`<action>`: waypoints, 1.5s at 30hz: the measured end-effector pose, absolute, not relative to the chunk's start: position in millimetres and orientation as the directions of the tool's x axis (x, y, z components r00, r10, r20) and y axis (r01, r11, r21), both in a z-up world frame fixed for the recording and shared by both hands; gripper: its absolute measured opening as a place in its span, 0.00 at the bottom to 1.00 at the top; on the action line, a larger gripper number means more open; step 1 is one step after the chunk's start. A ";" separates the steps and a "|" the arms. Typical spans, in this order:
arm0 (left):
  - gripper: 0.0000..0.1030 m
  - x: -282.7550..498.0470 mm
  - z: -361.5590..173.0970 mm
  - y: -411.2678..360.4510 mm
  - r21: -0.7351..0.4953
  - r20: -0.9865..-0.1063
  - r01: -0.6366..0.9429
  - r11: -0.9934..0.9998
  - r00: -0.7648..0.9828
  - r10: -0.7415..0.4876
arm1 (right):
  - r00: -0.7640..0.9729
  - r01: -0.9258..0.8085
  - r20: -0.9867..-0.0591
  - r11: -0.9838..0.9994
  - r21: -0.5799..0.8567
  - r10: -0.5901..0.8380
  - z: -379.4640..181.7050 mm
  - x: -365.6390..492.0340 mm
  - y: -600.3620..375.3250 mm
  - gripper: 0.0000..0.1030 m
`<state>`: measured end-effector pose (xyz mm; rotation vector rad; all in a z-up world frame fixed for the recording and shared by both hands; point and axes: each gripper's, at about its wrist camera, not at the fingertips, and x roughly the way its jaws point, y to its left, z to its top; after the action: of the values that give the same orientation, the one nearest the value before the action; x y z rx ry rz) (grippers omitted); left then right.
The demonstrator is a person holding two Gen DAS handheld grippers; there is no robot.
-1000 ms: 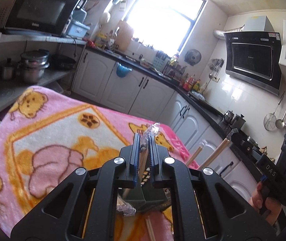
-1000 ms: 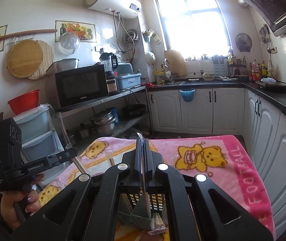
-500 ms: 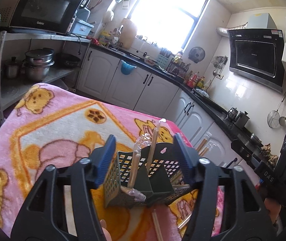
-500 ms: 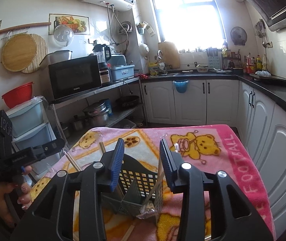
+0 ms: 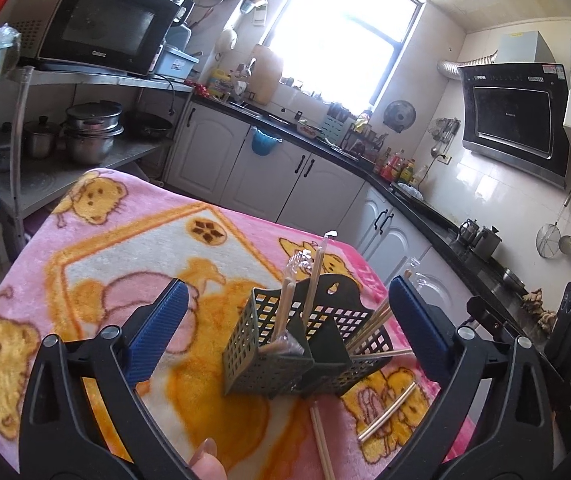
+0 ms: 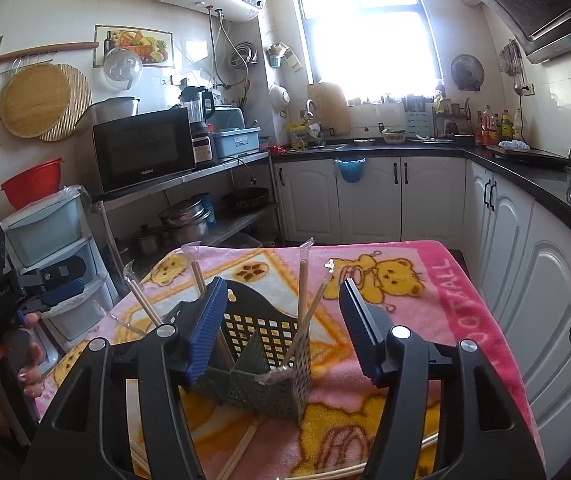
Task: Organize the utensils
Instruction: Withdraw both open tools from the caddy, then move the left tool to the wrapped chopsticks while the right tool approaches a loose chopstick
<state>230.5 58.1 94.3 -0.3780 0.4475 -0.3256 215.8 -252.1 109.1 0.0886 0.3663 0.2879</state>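
A dark green perforated utensil caddy (image 5: 305, 354) stands on the pink bear blanket (image 5: 125, 248); it also shows in the right wrist view (image 6: 269, 344). Several wrapped wooden chopsticks (image 5: 313, 276) lean upright in its compartments, also seen in the right wrist view (image 6: 303, 288). Loose chopsticks (image 5: 385, 412) lie on the blanket beside the caddy, and more lie in front of it in the right wrist view (image 6: 241, 452). My left gripper (image 5: 285, 332) is wide open and empty, just short of the caddy. My right gripper (image 6: 281, 326) is wide open and empty, its jaws on either side of the caddy.
The table's far edge drops toward white cabinets (image 6: 365, 200) and a black counter (image 5: 425, 208). A metal shelf with a microwave (image 6: 145, 152) and pots (image 5: 93, 128) stands at the left. The other hand-held gripper shows at the left in the right wrist view (image 6: 1, 288).
Both grippers were shut on wrapped chopsticks a second ago. Both have opened wide and let them go into the caddy, then drawn back a little.
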 end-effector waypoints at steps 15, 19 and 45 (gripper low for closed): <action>0.90 201.3 86.0 61.7 -0.415 -0.360 0.212 0.885 0.855 -0.374 | 0.887 -0.280 -0.345 0.951 0.132 0.309 101.8 187.5 -249.0 0.60; 0.90 194.3 79.1 60.6 -0.415 -0.371 0.215 0.884 0.848 -0.380 | 0.878 -0.289 -0.359 0.948 0.132 0.318 96.1 180.6 -246.3 0.60; 0.90 171.0 32.3 75.6 -0.427 -0.457 0.134 0.894 0.821 -0.341 | 0.782 -0.360 -0.499 0.924 0.126 0.373 39.3 163.3 -208.7 0.60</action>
<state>171.0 75.6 32.3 -0.3918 0.5535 -0.2595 163.3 -208.7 39.3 0.0245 0.5436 0.3961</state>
